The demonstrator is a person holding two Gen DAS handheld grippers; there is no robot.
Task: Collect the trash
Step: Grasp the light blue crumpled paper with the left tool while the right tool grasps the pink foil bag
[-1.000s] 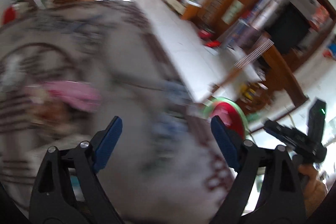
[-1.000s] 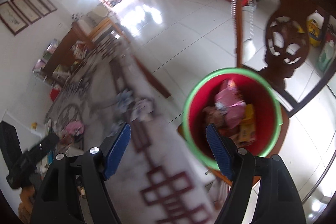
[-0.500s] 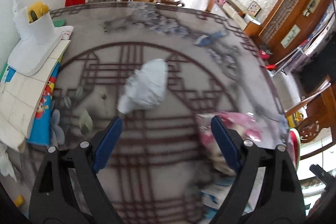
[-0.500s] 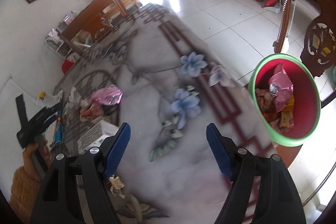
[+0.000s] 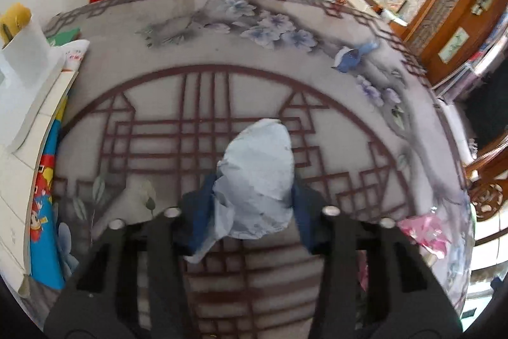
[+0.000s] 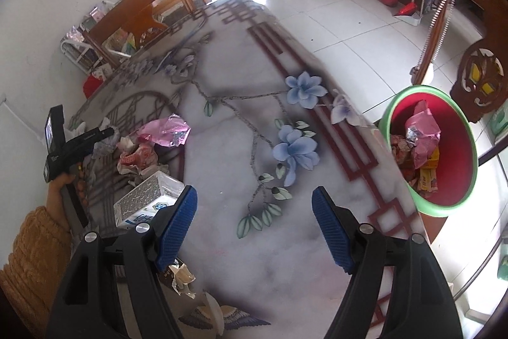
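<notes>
**Left hand-held gripper closes around crumpled paper; right one waits open**

The left hand-held gripper (image 5: 250, 212) has its blue pads on either side of a crumpled pale-blue paper (image 5: 258, 177) that lies on the patterned bench (image 5: 203, 84); the pads press against the paper's lower flanks, so it is gripping the wad, though whether the paper is lifted off the bench cannot be told; the paper bulges forward beyond the fingertips and a loose flap hangs toward the camera; to the right, near the bench edge, lies a pink wrapper (image 5: 425, 232); along the left edge sits a stack of white and coloured sheets (image 5: 41, 180).

The right hand-held gripper (image 6: 254, 227) stands wide open above the bench (image 6: 238, 259), with nothing between its blue pads; from this view the left hand-held gripper (image 6: 76, 142) appears far to the left, its tip at a pale wad among a heap of rubbish: a pink foil wrapper (image 6: 168, 129), red-and-white crumpled wrappers (image 6: 136, 158) and a small white carton (image 6: 149, 199) lying just beside them; a torn brown scrap (image 6: 181, 278) lies near the right gripper's left finger; beyond the bench's right edge stands a red bin with a green rim (image 6: 444, 148), already holding a pink packet and yellow wrappers.
</notes>
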